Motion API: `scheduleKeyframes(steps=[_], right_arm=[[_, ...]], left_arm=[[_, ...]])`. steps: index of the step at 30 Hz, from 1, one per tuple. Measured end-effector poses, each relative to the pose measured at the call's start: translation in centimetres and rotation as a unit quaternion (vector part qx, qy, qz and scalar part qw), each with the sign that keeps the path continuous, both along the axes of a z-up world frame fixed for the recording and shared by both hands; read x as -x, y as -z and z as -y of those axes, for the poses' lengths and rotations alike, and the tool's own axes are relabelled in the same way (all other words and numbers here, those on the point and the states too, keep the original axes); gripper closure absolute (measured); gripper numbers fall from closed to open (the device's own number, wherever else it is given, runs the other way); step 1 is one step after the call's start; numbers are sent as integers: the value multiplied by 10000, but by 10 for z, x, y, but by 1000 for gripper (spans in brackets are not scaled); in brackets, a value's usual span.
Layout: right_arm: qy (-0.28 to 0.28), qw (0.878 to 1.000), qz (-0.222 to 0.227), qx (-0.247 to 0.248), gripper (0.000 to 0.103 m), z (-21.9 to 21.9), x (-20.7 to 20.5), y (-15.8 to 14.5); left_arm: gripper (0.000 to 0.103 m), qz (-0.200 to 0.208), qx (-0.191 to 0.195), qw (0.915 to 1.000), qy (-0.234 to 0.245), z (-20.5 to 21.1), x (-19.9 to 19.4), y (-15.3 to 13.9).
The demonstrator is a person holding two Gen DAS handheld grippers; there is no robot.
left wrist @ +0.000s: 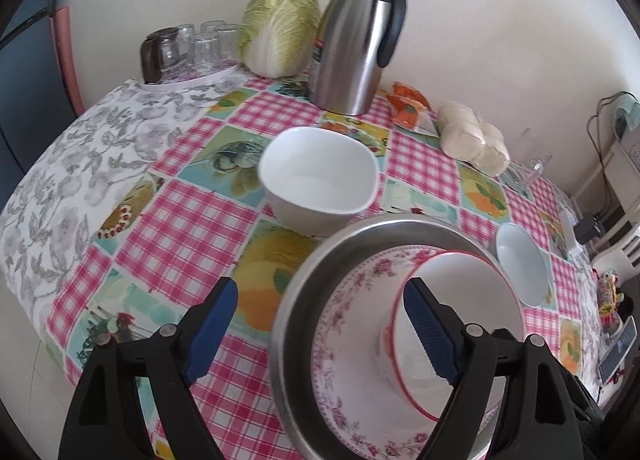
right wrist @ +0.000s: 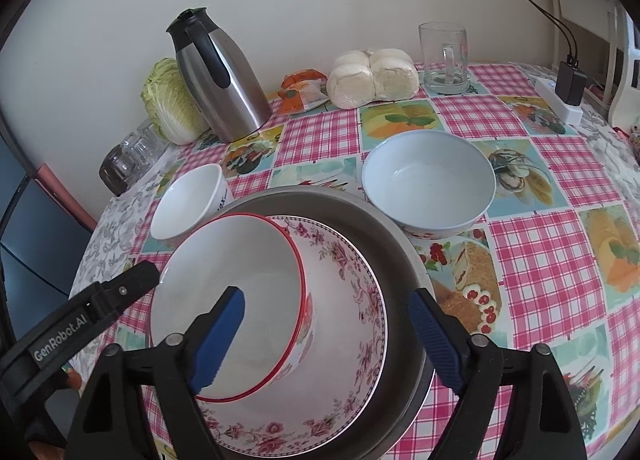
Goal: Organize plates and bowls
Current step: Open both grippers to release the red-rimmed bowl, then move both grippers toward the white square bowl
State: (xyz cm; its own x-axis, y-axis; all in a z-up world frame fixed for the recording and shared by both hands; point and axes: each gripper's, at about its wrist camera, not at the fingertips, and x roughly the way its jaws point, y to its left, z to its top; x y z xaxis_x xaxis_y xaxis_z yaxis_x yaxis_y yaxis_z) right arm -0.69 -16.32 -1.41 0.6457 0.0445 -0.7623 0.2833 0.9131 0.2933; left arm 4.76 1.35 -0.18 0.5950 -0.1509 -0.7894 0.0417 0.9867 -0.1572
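Since both pairs of jaws stand wide over the stack, entries as follows:

Stack: red-rimmed bowl [right wrist: 240, 300] nested in floral plate [right wrist: 352, 340], both inside steel pan [right wrist: 392, 244]; on desk [right wrist: 540, 260] at 6 o'clock in the right wrist view.

Left hand-held gripper [left wrist: 320, 324]: released, nothing pressed; right finger [left wrist: 428, 332] hanging inside the red-rimmed bowl [left wrist: 452, 300], left finger outside the steel pan [left wrist: 304, 300].

Right hand-held gripper [right wrist: 328, 336]: released; left finger [right wrist: 220, 340] over the bowl's mouth, right finger outside the pan at 4 o'clock.

Loose pieces: pale blue bowl [right wrist: 428, 188] at 1 o'clock, touching or just beside the pan; square white bowl [left wrist: 316, 176] at 12 o'clock in the left wrist view, near the pan.

Progress, judged: three pieces nested, two bowls not yet stacked.

Risk 1: red-rimmed bowl sitting off-centre and tilted; a nudge from a finger inside it likely to rock or slide it.

Risk 2: two tools crowded over one stack; collision possible on withdrawal.

Risk 3: glazed rim slippery; pale blue bowl could slip from a shallow pinch.

Risk 4: thermos jug [right wrist: 224, 76] and glass mug [right wrist: 444, 56] at desk's far edge; a wide swing could topple either.
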Motion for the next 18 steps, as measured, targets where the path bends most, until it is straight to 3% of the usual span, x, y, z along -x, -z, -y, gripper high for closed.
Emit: scheduleKeyframes(steps=[6,9,18], right_arm=[[84,10000,14,3,5,3,1,0],[127,9999,47,9,1,4,2,-1],[239,9996,131,52,0,7,4,-3]], left_arm=[[15,62,-8,9989,-470,-18,0,-1],[1,141,-108,9977,-658,-24,1,-2],[0,102,-163,9950,-984,-36,1,1]])
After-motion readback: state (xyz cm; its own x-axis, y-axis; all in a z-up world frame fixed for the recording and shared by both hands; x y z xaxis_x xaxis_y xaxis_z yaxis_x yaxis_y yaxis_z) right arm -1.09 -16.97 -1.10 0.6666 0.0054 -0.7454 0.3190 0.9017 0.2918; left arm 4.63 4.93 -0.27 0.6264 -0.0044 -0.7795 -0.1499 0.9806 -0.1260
